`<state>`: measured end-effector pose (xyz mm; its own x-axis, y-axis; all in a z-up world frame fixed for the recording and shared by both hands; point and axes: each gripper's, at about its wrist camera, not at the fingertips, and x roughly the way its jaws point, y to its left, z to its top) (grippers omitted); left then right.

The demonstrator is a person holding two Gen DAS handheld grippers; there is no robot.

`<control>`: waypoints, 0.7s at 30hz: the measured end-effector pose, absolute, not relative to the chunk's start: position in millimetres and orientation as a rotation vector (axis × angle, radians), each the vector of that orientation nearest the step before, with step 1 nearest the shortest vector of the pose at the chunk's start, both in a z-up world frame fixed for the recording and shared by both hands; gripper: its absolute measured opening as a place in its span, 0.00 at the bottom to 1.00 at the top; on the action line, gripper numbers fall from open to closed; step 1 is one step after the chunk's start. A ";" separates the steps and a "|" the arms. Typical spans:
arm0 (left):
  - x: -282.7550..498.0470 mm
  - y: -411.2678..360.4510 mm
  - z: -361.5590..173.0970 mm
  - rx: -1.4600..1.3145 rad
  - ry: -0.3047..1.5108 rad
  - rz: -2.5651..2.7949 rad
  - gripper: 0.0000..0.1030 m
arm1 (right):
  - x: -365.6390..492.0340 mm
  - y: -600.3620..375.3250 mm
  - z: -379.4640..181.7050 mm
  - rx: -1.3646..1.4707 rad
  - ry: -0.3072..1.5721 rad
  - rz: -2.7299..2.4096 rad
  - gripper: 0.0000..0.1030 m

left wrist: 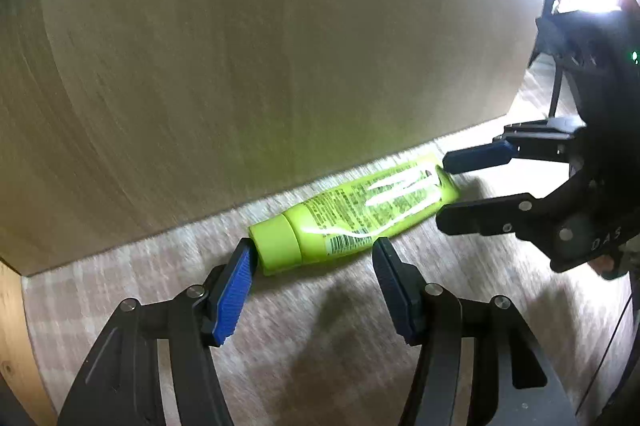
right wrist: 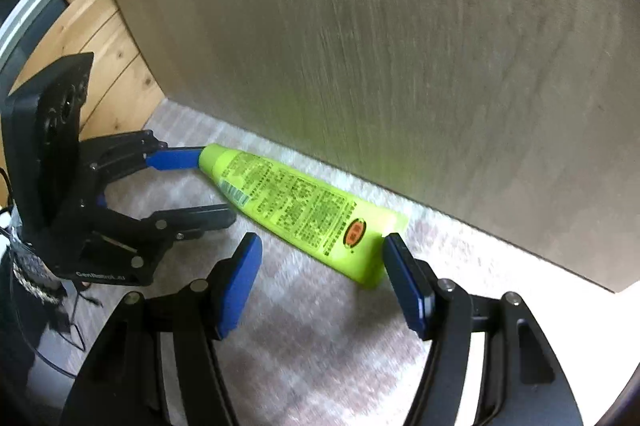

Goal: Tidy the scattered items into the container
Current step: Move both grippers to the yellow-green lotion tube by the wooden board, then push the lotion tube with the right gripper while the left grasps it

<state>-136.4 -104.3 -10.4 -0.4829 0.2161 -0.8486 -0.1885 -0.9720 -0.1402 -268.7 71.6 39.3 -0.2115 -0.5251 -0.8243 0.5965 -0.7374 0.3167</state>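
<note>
Lime-green tube [left wrist: 352, 216] (printed label too blurred to read) lies between spread left gripper [left wrist: 314, 254] and spread right gripper [right wrist: 322, 246] fingers.

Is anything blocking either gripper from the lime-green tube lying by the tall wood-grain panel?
Nothing visible does. The lime-green plastic tube lies on the pale mat along the tall wood-grain panel. The left gripper is open around its cap end, the right gripper open at its crimped end. The panel crowds only the far side.

Tube [left wrist: 352, 214] tight against tall panel [left wrist: 260, 46], open cloth [left wrist: 320, 326] on near side
</note>
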 end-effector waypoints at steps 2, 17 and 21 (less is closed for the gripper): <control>-128.2 -101.2 -9.3 -1.450 -0.041 2.519 0.55 | -265.6 75.6 37.8 1.340 0.105 -1.989 0.61; -64.8 -46.5 8.3 -1.436 0.132 2.312 0.55 | -263.3 106.1 39.5 1.406 0.020 -2.039 0.61; -77.6 -55.3 13.4 -1.442 0.186 2.397 0.56 | -269.7 115.2 37.9 1.452 -0.011 -2.091 0.61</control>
<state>-77.6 -55.3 13.4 -0.4293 0.2175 -0.8766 -0.3499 -0.9348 -0.0605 -269.7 115.2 37.9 -0.2327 -0.4658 -0.8537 0.4564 -0.8274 0.3271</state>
